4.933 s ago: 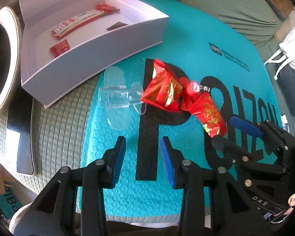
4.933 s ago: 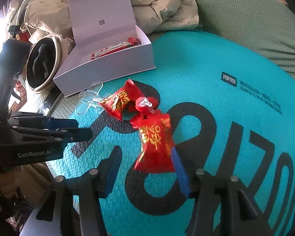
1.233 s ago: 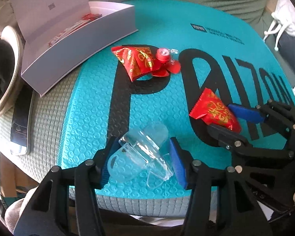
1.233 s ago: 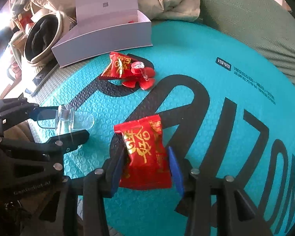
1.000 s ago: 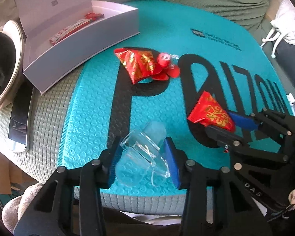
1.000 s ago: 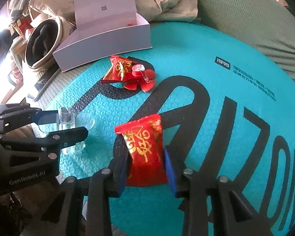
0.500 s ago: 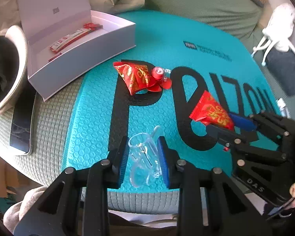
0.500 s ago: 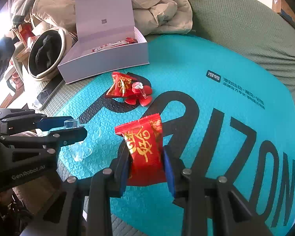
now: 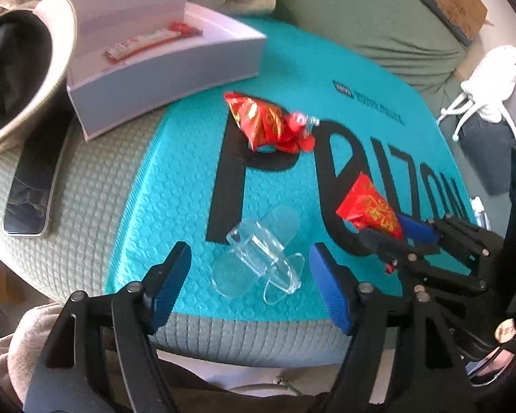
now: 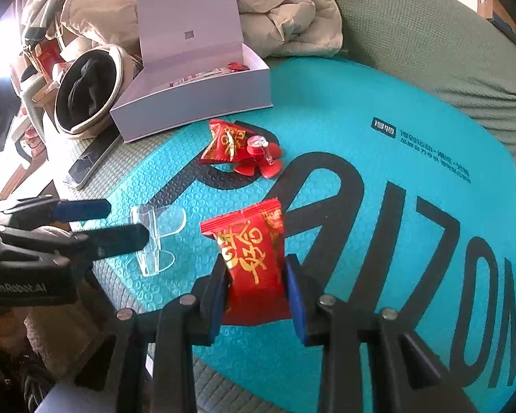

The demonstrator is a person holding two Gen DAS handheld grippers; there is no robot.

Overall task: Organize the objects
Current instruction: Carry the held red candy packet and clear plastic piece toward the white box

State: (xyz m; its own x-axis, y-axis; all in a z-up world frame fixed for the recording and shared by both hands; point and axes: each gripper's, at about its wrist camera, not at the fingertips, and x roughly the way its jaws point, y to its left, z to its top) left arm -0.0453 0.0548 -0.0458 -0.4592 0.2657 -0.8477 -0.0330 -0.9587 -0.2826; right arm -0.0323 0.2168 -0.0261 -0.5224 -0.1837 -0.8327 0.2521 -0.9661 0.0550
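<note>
A clear plastic stand [image 9: 258, 258] [image 10: 154, 237] lies on the teal mat [image 9: 175, 186] near its front edge. My left gripper [image 9: 249, 265] [image 10: 120, 223] straddles it; its jaws are opening and the pads stand clear of the stand on both sides. My right gripper [image 10: 256, 272] [image 9: 392, 230] is shut on a red snack packet [image 10: 251, 241] [image 9: 368, 206], held above the mat. A second red packet [image 9: 261, 124] [image 10: 223, 144] and a small red suction hook [image 9: 301, 134] [image 10: 261, 158] lie mid-mat. Behind them stands an open white box [image 9: 165, 69] [image 10: 196, 103] holding a long sachet.
A phone [image 9: 31, 186] [image 10: 89, 161] lies on the green quilted cover left of the mat. A round beige basket [image 9: 17, 79] [image 10: 86, 93] sits beside the box. A crumpled beige jacket [image 10: 285, 17] is behind the box; a cardboard carton [image 9: 443, 0] at far right.
My left jaws, closed on the clear stand half a second ago, have spread wide and the stand now lies flat on the mat. The right gripper still holds its packet.
</note>
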